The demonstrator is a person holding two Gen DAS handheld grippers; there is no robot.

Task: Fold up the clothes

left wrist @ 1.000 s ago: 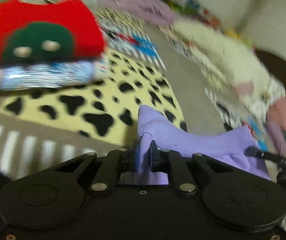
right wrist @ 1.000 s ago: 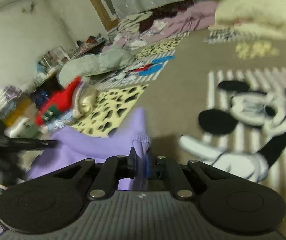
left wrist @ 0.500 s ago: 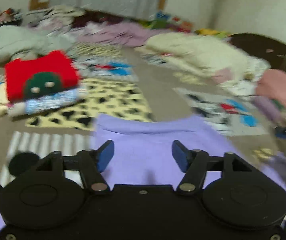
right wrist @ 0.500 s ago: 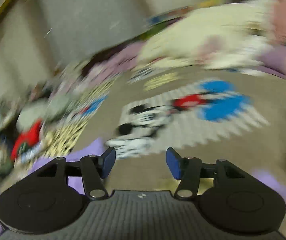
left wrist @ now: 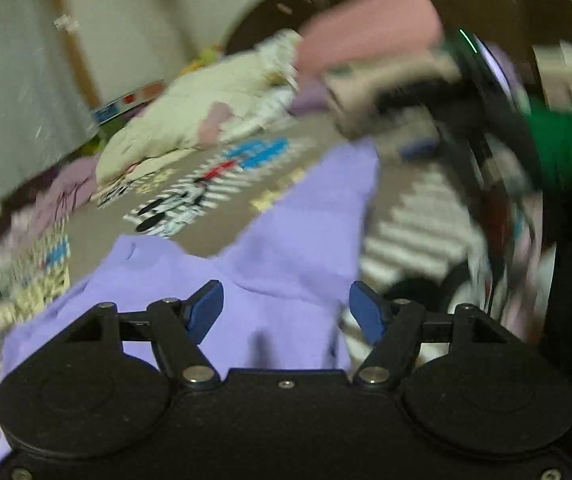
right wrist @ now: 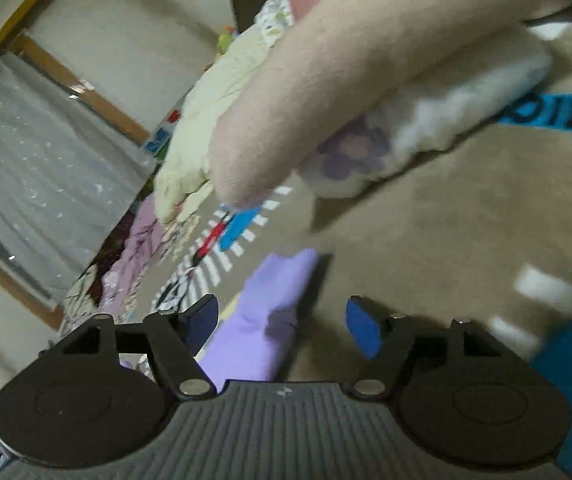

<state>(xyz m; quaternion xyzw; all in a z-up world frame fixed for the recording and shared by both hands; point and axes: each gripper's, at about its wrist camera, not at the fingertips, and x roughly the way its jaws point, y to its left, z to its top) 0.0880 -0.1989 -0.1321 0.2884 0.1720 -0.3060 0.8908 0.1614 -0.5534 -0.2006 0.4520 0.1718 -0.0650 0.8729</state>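
Writing: partly cut black letters are seen on a turquoise band (right wrist: 553, 114); no word can be made out.
Left gripper (left wrist: 286, 312): fingers are spread wide, nothing held.
Right gripper (right wrist: 282, 322): fingers are spread wide, nothing gripped.
Purple garment (left wrist: 286, 240): laid on the patterned blanket (left wrist: 214, 184), beneath both grippers.

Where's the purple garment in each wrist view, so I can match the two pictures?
Left wrist: purple garment fills the lower centre, spread on the rug beyond the open fingers.
Right wrist: one purple end shows low, between the open fingers.
Shared landmark: the cream bundle near the wall.
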